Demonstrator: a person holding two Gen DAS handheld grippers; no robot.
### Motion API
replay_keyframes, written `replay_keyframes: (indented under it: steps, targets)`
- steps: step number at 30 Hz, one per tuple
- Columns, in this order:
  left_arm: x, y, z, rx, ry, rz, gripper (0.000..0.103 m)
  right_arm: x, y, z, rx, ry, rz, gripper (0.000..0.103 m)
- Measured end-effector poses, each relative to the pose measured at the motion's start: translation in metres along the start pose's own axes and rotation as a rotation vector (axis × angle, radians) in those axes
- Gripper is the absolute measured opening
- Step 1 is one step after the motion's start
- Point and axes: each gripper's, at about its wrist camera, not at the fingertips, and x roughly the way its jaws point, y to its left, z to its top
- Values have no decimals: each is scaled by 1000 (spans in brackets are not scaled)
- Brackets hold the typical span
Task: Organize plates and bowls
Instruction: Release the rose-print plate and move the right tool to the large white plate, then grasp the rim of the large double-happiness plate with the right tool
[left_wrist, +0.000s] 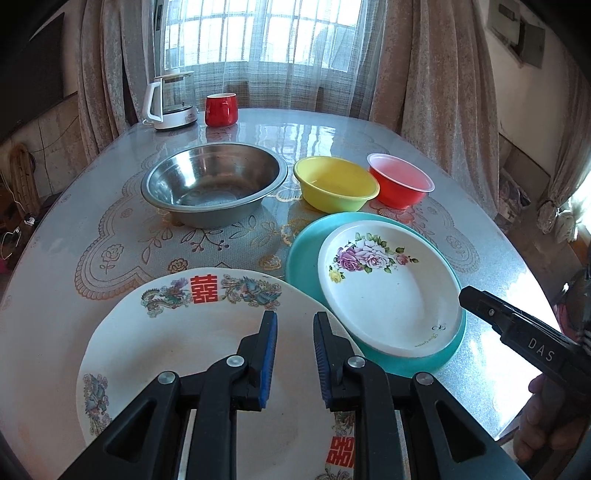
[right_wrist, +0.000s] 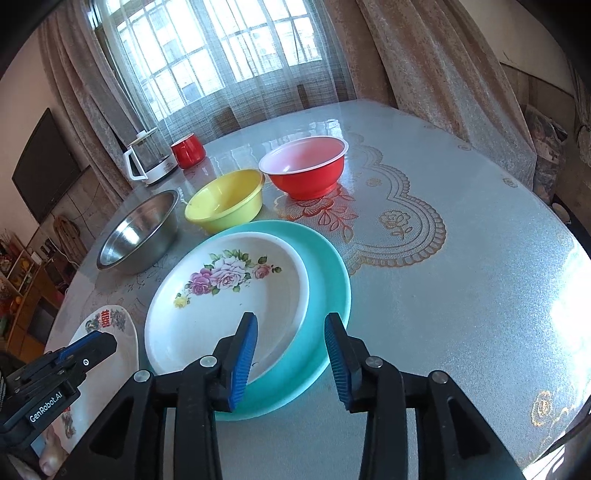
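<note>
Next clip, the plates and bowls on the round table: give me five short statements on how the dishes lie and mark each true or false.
1. The flowered white plate rests on the teal plate. True.
2. The yellow bowl sits inside the steel bowl. False: they stand side by side on the table.
3. The red bowl is empty. True.
4. The right gripper clamps the teal plate. False: its jaws stand apart, gripping nothing.
5. The red cup is beside the kettle. True.
</note>
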Motion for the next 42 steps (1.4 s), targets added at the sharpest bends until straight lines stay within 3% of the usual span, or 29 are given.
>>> replay_keyframes:
  steps: [3,9,18,25,32,42]
  targets:
    - [-8,4,-1,10,-27,8,22,-8,11,-3,-25,-9,59,38]
    - [-23,20,-6,9,-64,26,29,-13,45,-18,-115,70,328,38]
    - [-39,78,-15,-108,-82,89,31,0,61,-40,-132,190,476,38]
    - [-48,107,-25,-179,-91,120,36,9,64,-54,-128,240,495,38]
    - [-55,137,-41,-255,-73,153,38,10,61,-55,-100,236,516,39]
    - [-54,158,-59,-301,-53,99,38,19,63,-58,-73,263,543,39]
